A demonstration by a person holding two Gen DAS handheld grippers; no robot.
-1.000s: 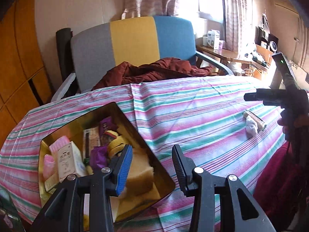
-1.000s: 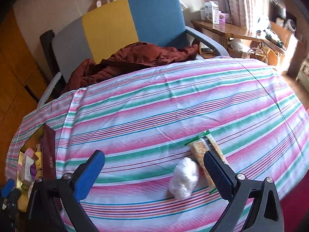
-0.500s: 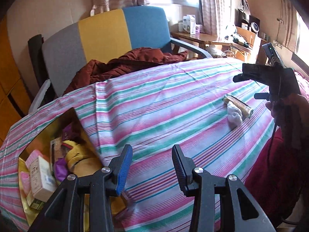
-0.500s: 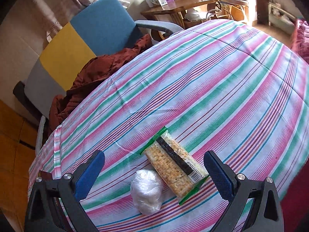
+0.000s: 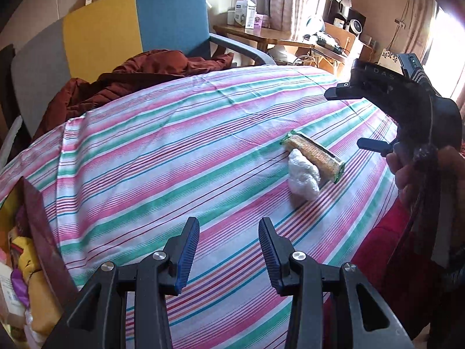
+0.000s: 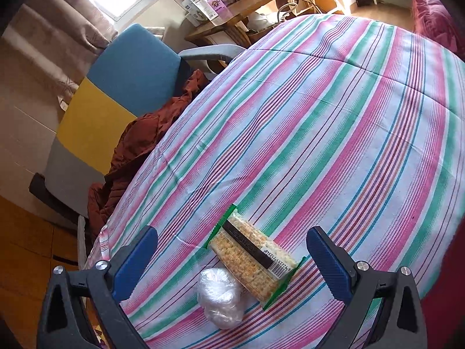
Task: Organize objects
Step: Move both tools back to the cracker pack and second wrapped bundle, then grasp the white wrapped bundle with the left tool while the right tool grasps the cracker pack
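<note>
In the left wrist view, the left hand-held gripper (image 5: pixel 229 242) has its blue-padded fingers spread with nothing between them, above the striped cloth of the surface (image 5: pixel 162 157). Ahead of it and to its right lie a cracker packet (image 5: pixel 315 153) and a crumpled clear plastic bag (image 5: pixel 303 174), touching each other. Beyond those, further right, a hand (image 5: pixel 427 174) holds the right hand-held gripper (image 5: pixel 343 116) above the cloth; its fingers stand apart. Low at the left hand-held gripper's left side is an open box (image 5: pixel 37 232) with yellow and purple items inside.

In the right wrist view, the right hand-held gripper (image 6: pixel 231 258) is spread wide and empty. The cracker packet (image 6: pixel 254 254) lies flat on the surface (image 6: pixel 334 116) between its two fingers, barcode end toward the right finger. The plastic bag (image 6: pixel 221 296) sits just beside the packet, touching it, closer to the left finger. Far ahead, past the surface's edge, a chair (image 6: pixel 116 93) carries a rust-brown garment (image 6: pixel 139 142).
</note>
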